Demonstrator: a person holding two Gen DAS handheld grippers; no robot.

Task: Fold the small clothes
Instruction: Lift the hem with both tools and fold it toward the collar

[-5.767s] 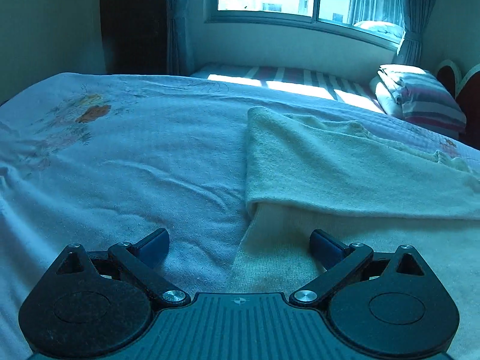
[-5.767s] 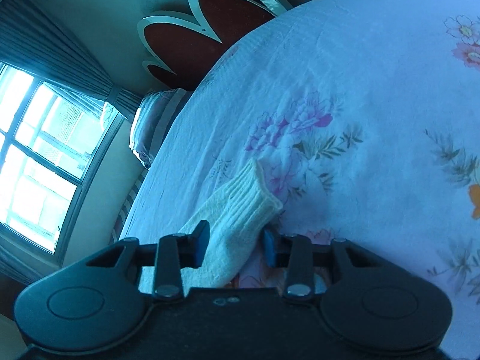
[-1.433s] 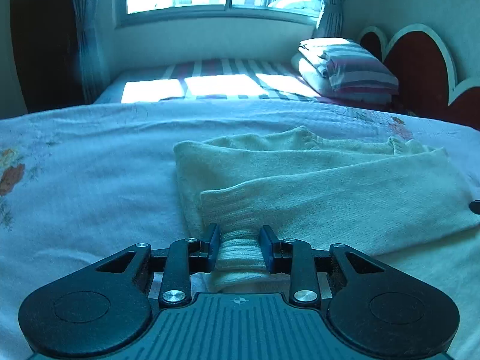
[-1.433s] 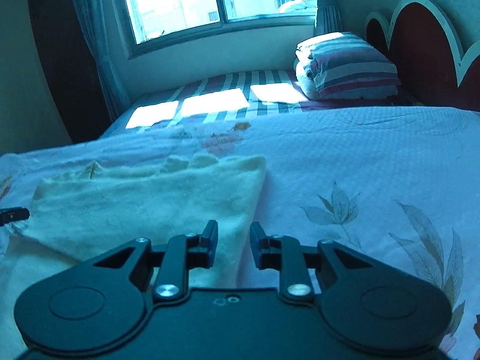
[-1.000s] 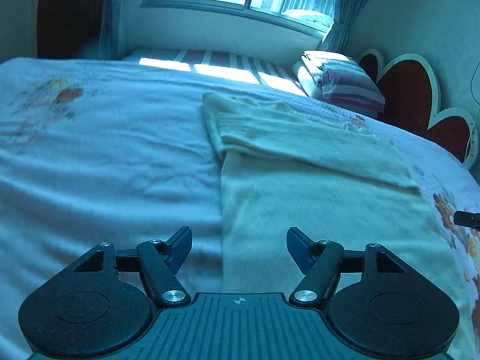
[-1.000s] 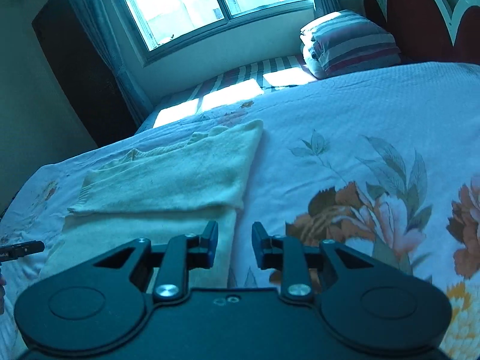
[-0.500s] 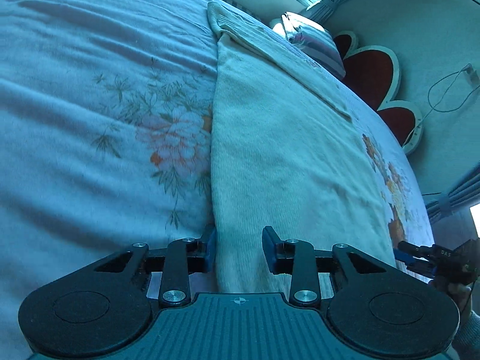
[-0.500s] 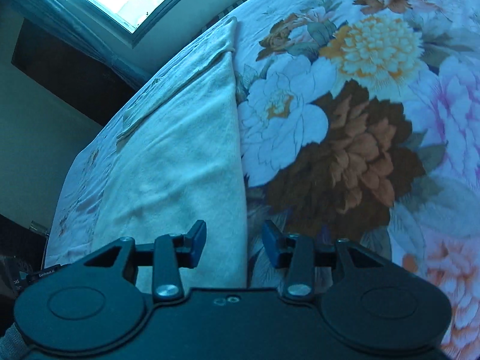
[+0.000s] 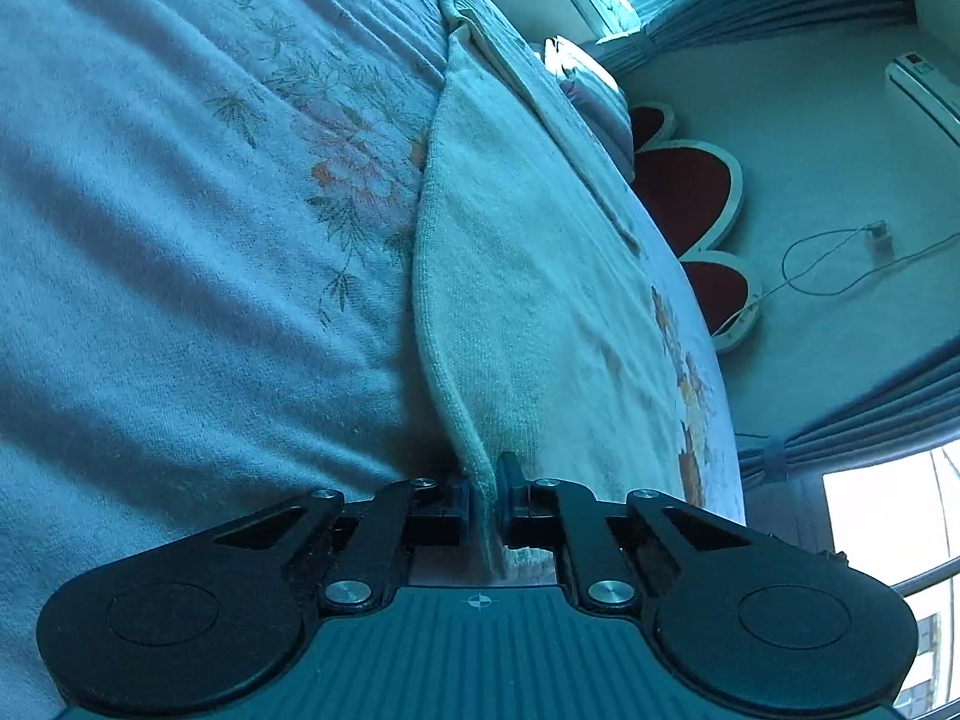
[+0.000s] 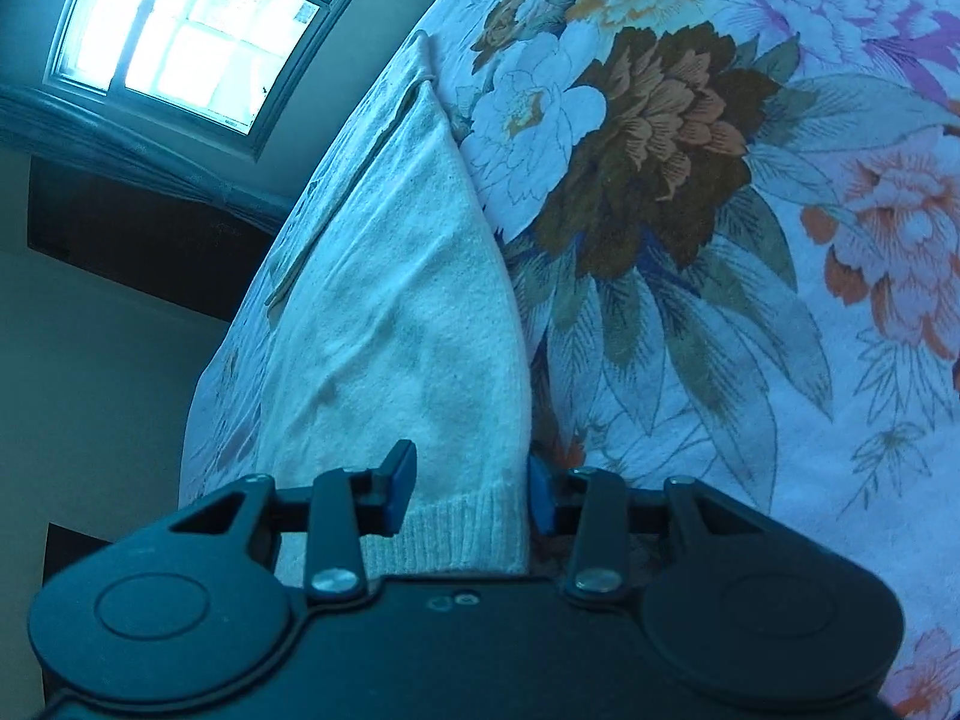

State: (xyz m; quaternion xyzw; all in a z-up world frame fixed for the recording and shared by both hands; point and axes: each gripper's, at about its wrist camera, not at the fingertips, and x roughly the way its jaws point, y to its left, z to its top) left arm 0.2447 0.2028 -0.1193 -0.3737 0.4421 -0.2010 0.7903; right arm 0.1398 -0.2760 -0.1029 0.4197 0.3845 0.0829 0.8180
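A pale cream knit sweater [image 9: 528, 276] lies flat on the floral bedspread [image 9: 180, 210], its sleeves folded across the far end. My left gripper [image 9: 485, 489] is shut on the sweater's near left hem corner, and the edge rises into the jaws. In the right wrist view the same sweater [image 10: 408, 312] runs away from me. My right gripper [image 10: 471, 489] is open, its fingers straddling the ribbed hem at the near right corner.
The bedspread [image 10: 750, 240] with large flowers spreads to the right of the sweater. A red scalloped headboard [image 9: 690, 186] and a folded pillow [image 9: 594, 96] stand at the far end. A window [image 10: 198, 18] is beyond the bed.
Both grippers have dropped to the sweater's near hem. My left gripper has closed on the left corner and lifted it slightly. My right gripper has slid around the right corner, still open.
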